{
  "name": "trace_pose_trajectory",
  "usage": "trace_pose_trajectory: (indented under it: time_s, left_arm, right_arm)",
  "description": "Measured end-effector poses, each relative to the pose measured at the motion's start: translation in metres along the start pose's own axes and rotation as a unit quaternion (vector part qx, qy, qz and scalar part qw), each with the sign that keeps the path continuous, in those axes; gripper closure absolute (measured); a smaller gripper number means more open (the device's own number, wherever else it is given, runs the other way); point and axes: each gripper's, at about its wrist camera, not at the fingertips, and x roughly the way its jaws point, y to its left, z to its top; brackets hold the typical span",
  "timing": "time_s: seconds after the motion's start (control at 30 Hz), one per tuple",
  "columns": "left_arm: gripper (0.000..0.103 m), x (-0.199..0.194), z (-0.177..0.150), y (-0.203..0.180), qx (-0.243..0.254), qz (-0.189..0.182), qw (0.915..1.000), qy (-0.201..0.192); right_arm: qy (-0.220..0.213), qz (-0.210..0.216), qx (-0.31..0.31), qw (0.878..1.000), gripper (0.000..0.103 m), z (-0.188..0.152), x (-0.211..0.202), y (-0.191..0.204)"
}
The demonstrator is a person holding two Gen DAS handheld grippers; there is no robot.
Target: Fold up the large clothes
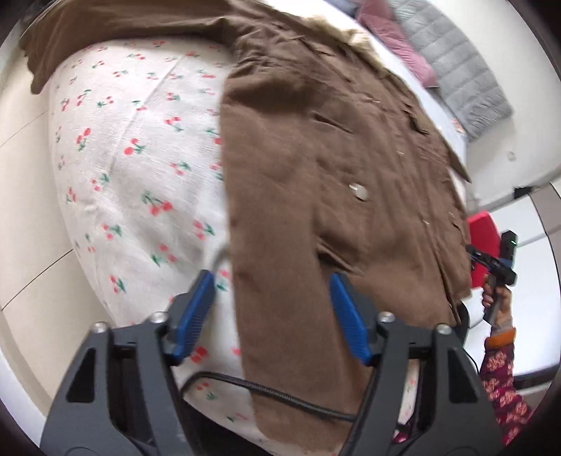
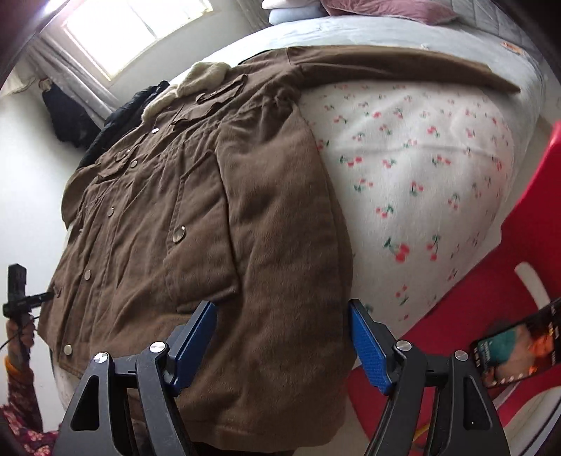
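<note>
A large brown coat (image 1: 315, 168) with snap buttons and a pale fleece collar (image 2: 196, 82) lies spread front-up on a cherry-print white sheet (image 1: 133, 168). One sleeve (image 2: 403, 68) stretches straight out across the bed. My left gripper (image 1: 271, 298) is open and empty, its blue pads on either side of the coat's hem edge, just above it. My right gripper (image 2: 282, 326) is open and empty over the coat's lower hem (image 2: 266, 368). The right gripper also shows in the left wrist view (image 1: 498, 266), beyond the coat's far edge. The left gripper also shows in the right wrist view (image 2: 21, 298).
The bed (image 2: 350, 28) carries pink and grey bedding (image 1: 455, 70) near its head. A red chair (image 2: 491, 280) stands beside the bed with a lit phone (image 2: 515, 347) on it. A dark garment (image 2: 115, 119) lies past the coat. A black cable (image 1: 280, 396) runs under my left gripper.
</note>
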Motion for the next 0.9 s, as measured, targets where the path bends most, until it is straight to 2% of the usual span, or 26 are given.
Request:
trace_pose_trajectory:
  time_s: [0.03, 0.07, 0.1, 0.13, 0.17, 0.2, 0.27, 0.33, 0.37, 0.43, 0.47, 0.5, 0.53, 0.57, 0.6, 0.63, 0.67, 0.7, 0.73, 0.77, 0.8, 0.9]
  left_arm:
    - [0.055, 0.002, -0.007, -0.002, -0.012, -0.047, 0.9988, 0.012]
    - [0.055, 0.002, -0.014, -0.006, -0.019, -0.074, 0.9969, 0.018]
    - [0.067, 0.004, -0.019, -0.013, -0.006, -0.074, 0.9970, 0.019]
    - [0.078, 0.005, -0.023, -0.021, 0.009, -0.058, 0.9981, 0.016]
    - [0.088, 0.007, -0.026, -0.026, 0.012, -0.042, 0.9988, 0.023]
    - [0.093, 0.003, -0.026, -0.029, 0.007, -0.040, 0.9990, 0.020]
    - [0.093, -0.027, -0.024, -0.036, 0.004, -0.059, 0.9980, -0.021]
    - [0.093, -0.054, -0.023, -0.035, 0.001, -0.076, 0.9954, -0.059]
    - [0.093, -0.056, -0.026, -0.036, 0.010, -0.063, 0.9963, -0.057]
    - [0.090, -0.031, -0.035, -0.039, 0.044, 0.031, 0.9985, -0.003]
    - [0.082, -0.012, -0.042, -0.038, 0.062, 0.078, 0.9943, 0.038]
    - [0.076, 0.000, -0.048, -0.037, 0.075, 0.108, 0.9899, 0.054]
    - [0.073, -0.002, -0.050, -0.040, 0.085, 0.111, 0.9892, 0.042]
    - [0.069, -0.009, -0.048, -0.043, 0.087, 0.115, 0.9889, 0.033]
    - [0.058, -0.018, -0.044, -0.047, 0.085, 0.126, 0.9881, 0.022]
    - [0.051, -0.027, -0.039, -0.051, 0.087, 0.145, 0.9857, 0.003]
    - [0.037, -0.038, -0.036, -0.056, 0.094, 0.165, 0.9816, -0.021]
    - [0.030, -0.045, -0.031, -0.063, 0.107, 0.185, 0.9759, -0.046]
    - [0.029, -0.051, -0.028, -0.069, 0.122, 0.199, 0.9702, -0.065]
    - [0.028, -0.053, -0.022, -0.076, 0.137, 0.204, 0.9660, -0.078]
    - [0.027, -0.054, -0.016, -0.083, 0.151, 0.203, 0.9636, -0.088]
    - [0.023, -0.039, 0.003, -0.103, 0.174, 0.179, 0.9634, -0.098]
  right_arm:
    - [0.000, 0.025, 0.002, 1.000, 0.039, -0.006, -0.001, 0.003]
    - [0.000, 0.044, 0.004, 0.999, 0.049, -0.009, -0.003, 0.005]
    - [0.002, 0.064, 0.007, 0.998, 0.058, -0.012, -0.006, 0.008]
    - [0.001, 0.070, 0.008, 0.998, 0.078, -0.013, -0.009, 0.011]
    - [-0.001, 0.072, 0.009, 0.997, 0.092, -0.013, -0.014, 0.014]
    - [-0.010, 0.070, 0.009, 0.997, 0.093, -0.012, -0.021, 0.018]
    - [-0.048, 0.066, 0.008, 0.997, 0.096, -0.009, -0.050, 0.026]
    - [-0.075, 0.059, 0.016, 0.995, 0.096, -0.007, -0.078, 0.025]
    - [-0.074, 0.041, 0.014, 0.996, 0.096, -0.007, -0.083, 0.023]
    - [-0.020, -0.050, 0.003, 0.999, 0.096, -0.010, -0.067, 0.019]
    - [0.010, -0.087, 0.000, 0.996, 0.096, -0.013, -0.054, 0.016]
    - [0.036, -0.115, -0.004, 0.993, 0.096, -0.017, -0.040, 0.014]
    - [0.043, -0.128, -0.007, 0.991, 0.092, -0.019, -0.034, 0.015]
    - [0.037, -0.133, -0.009, 0.990, 0.090, -0.019, -0.034, 0.017]
    - [0.030, -0.138, -0.012, 0.990, 0.089, -0.018, -0.037, 0.021]
    - [0.021, -0.142, -0.020, 0.989, 0.083, -0.014, -0.041, 0.028]
    - [0.013, -0.146, -0.032, 0.989, 0.072, -0.010, -0.044, 0.036]
    - [0.003, -0.149, -0.044, 0.988, 0.067, -0.004, -0.043, 0.046]
    - [-0.009, -0.149, -0.056, 0.987, 0.055, 0.003, -0.046, 0.056]
    - [-0.022, -0.145, -0.066, 0.987, 0.049, 0.012, -0.047, 0.069]
    - [-0.030, -0.136, -0.076, 0.987, 0.047, 0.020, -0.046, 0.081]
    - [-0.039, -0.113, -0.108, 0.987, 0.042, 0.041, -0.033, 0.109]
